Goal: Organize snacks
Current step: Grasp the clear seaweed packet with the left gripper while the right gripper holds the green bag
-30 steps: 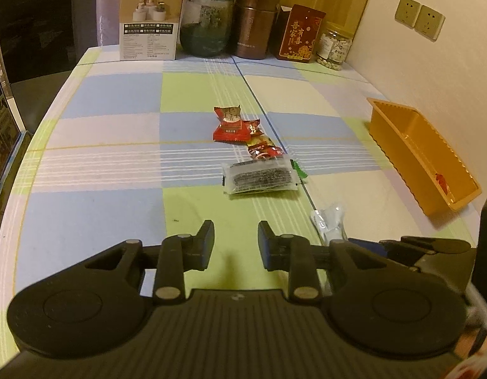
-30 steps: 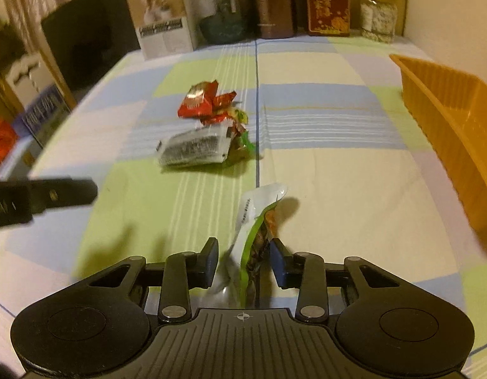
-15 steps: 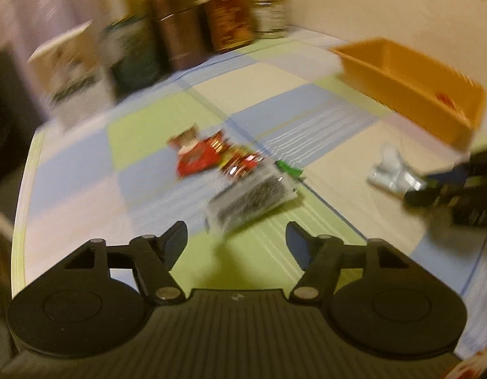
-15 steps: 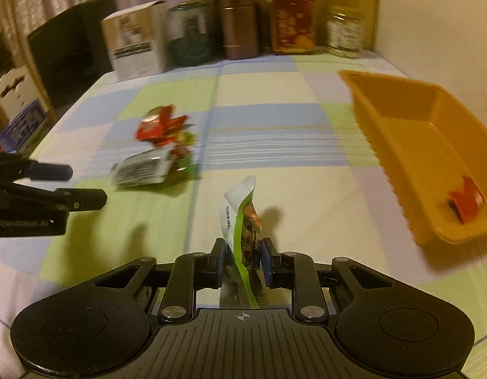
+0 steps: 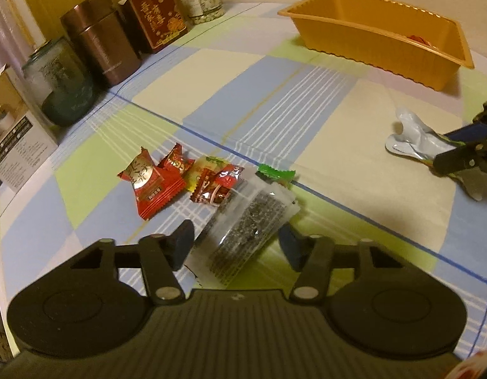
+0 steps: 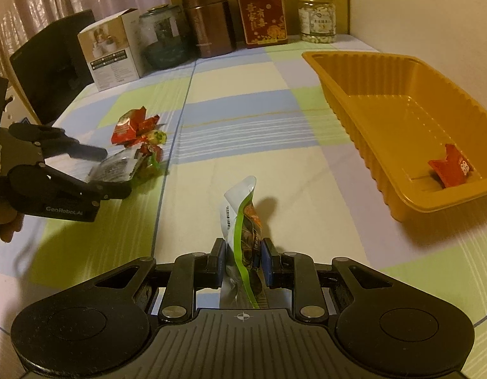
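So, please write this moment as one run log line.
left gripper: closing around seaweed pack, no grip | right gripper: holds green pouch | orange tray: one red snack

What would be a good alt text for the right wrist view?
The right gripper is shut on a green and white snack pouch above a checked tablecloth. To the right, an orange tray holds one red packet.

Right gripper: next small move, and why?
Probably carry it toward the orange tray and release over it. The right gripper is shut on the green-edged packet, held upright off the cloth, and the tray, holding one red snack, lies ahead to its right with nothing between.
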{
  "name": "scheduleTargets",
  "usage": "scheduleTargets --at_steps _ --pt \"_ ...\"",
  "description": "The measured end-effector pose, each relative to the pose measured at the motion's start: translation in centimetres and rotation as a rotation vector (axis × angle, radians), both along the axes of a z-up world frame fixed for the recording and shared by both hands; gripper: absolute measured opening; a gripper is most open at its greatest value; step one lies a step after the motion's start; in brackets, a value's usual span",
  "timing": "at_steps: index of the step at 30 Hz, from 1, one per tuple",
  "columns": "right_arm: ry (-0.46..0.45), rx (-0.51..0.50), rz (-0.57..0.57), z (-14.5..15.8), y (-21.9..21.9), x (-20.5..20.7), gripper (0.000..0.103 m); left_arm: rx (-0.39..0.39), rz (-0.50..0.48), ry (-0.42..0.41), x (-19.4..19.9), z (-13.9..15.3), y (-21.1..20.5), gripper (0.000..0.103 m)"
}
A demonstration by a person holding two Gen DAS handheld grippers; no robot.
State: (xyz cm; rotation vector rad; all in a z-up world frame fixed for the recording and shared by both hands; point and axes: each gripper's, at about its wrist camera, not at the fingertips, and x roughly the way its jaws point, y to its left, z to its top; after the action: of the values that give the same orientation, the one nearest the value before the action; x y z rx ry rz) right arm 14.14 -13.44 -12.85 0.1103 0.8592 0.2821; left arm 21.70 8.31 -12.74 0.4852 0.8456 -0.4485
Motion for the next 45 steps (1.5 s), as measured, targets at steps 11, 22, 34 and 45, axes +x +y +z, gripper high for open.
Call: scheduleTargets --at_steps 11,22,34,45 --pt "0.004 0.024 -0.017 0.3 -0.5 -0.7 0.024 -0.098 0.204 0.111 -6.9 1.5 -2.9 0.046" --pt "0.004 0.035 -0.023 0.3 -0.8 -1.3 0.024 -0.182 0.09 0.096 -9.2 0.9 -3.6 0.061" --pt "0.007 0.041 -0.03 0.0 -1.0 -1.1 0.024 -0.126 0.123 0.083 -9.7 0.4 -4.4 0.04" --pt "0.008 0.037 -0.02 -0.2 -0.8 -1.2 0.024 -0.163 0.198 0.075 -9.3 0.0 -4.2 0.04"
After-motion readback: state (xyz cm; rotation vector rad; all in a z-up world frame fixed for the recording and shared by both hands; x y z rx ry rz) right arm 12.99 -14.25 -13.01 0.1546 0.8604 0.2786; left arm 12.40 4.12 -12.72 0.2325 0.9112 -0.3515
